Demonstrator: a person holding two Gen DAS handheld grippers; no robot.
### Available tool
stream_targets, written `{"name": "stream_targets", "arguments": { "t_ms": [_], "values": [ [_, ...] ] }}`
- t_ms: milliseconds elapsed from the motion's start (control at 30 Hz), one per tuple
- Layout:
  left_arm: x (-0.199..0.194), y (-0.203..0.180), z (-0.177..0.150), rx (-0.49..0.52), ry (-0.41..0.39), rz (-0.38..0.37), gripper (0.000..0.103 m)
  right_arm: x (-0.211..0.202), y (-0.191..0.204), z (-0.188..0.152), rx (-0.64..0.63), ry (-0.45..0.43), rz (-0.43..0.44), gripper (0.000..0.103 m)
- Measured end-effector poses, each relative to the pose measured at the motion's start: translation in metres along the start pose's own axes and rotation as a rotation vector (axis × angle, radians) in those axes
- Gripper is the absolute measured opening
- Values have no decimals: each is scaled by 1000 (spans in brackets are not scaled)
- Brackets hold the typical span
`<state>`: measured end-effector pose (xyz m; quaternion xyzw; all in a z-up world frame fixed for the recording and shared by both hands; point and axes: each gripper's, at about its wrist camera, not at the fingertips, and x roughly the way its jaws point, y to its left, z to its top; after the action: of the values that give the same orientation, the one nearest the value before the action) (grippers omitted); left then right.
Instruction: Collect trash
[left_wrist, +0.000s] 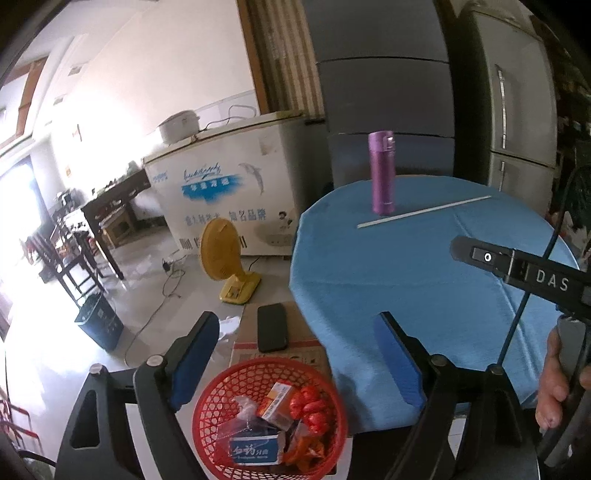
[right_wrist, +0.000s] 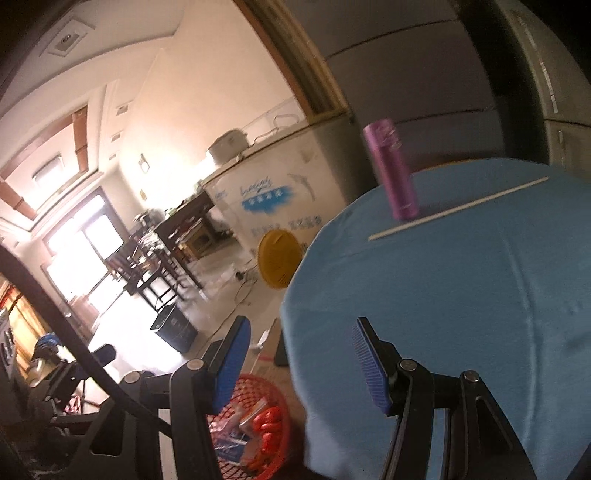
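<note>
The left gripper (left_wrist: 295, 362) hangs with jaws apart and empty above the red plastic mesh basket (left_wrist: 221, 391) of trash; the right gripper (right_wrist: 299, 365) is likewise spread beside the blue-clothed desk (right_wrist: 461, 295).

Matt blue cloth (left_wrist: 424, 288), glossy purple flask (left_wrist: 382, 173)

A purple flask (left_wrist: 382, 173) stands upright near the blue tablecloth's (left_wrist: 406, 280) far edge, a white stick (left_wrist: 424, 212) just beside it. On the floor, a yellow fan (left_wrist: 221, 243) before a chest freezer (left_wrist: 229, 184).
</note>
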<state>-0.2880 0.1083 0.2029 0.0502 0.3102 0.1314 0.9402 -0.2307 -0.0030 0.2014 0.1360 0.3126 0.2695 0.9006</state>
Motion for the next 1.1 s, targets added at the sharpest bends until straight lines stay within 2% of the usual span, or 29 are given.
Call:
{"name": "stream_targets", "arguments": {
  "t_ms": [367,500,700,800,933,1100],
  "values": [
    [-15,-45,21,68,-38,-21,93,-54,-30,14,-21,-109,-108,64],
    [-15,-61,30,71,-50,-43,94,-76,-44,16,-35,-146,-185,64],
    [-13,-94,42,110,-96,5,94,-103,-71,21,-36,-188,-271,65],
    [-15,-111,47,132,-121,-21,94,-113,-84,24,-36,-198,-313,65],
    [-11,-133,58,143,-115,-82,94,-123,-98,27,-35,-206,-363,65],
    [-8,-159,66,168,-124,-110,94,-136,-111,31,-64,-219,-432,65]
  ]
}}
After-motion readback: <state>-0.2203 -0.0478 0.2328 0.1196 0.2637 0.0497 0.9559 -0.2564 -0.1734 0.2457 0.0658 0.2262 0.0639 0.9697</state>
